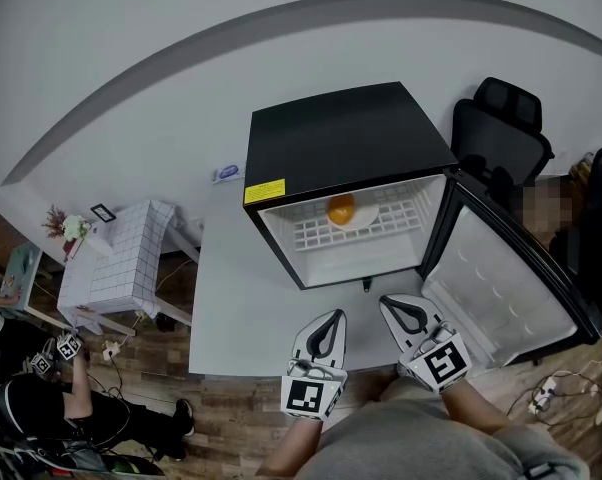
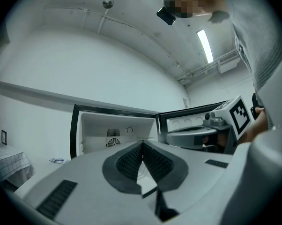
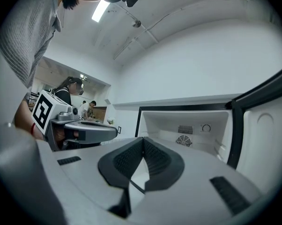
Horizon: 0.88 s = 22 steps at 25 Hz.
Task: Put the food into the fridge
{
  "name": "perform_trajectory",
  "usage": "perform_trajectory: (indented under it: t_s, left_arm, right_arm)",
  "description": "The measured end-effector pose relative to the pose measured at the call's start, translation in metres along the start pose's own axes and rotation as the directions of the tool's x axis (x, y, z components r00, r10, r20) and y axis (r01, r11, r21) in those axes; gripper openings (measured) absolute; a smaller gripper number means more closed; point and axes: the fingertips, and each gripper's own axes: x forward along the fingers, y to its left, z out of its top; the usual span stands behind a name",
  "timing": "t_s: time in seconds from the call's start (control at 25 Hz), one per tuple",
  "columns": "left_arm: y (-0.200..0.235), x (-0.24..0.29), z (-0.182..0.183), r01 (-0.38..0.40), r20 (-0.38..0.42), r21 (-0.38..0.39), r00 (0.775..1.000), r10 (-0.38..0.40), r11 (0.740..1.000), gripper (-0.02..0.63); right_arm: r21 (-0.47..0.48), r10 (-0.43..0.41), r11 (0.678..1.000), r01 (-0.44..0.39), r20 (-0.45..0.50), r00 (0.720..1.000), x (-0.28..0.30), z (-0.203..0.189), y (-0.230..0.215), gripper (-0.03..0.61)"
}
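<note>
A black mini fridge (image 1: 349,143) stands on the white table (image 1: 231,298) with its door (image 1: 501,288) swung open to the right. On its white wire shelf (image 1: 371,230) lies an orange round food item (image 1: 341,209) on something pale. My left gripper (image 1: 332,317) and right gripper (image 1: 390,304) hover side by side over the table's front edge, just in front of the fridge. Both are shut with nothing between the pads. In the left gripper view the fridge interior (image 2: 115,135) shows past the closed left gripper (image 2: 142,143). The right gripper view shows the closed right gripper (image 3: 143,139) likewise.
Black office chairs (image 1: 501,128) stand behind the open door. A small table with a checked cloth (image 1: 116,258) stands at left. A person (image 1: 61,408) with grippers sits at the lower left. A small blue-white item (image 1: 227,172) lies on the table left of the fridge.
</note>
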Motion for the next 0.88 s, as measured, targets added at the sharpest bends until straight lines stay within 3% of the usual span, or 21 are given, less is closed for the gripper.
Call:
perform_trajectory:
  t_s: [0.32,0.88]
  left_arm:
    - [-0.0007,-0.0009,0.0031,0.001,0.021,-0.010,1.000,-0.001,1.000,0.011]
    - [0.0022,0.0010,-0.0031,0.002,-0.012,-0.017,1.000,-0.003,1.000,0.011]
  right_arm:
    - [0.008,-0.001,1.000,0.001,-0.004,1.000,0.0022,0.0010,0.0006,0.012]
    - [0.004,0.009,1.000,-0.009,-0.003,1.000,0.0073,0.0014,-0.0004,0.012]
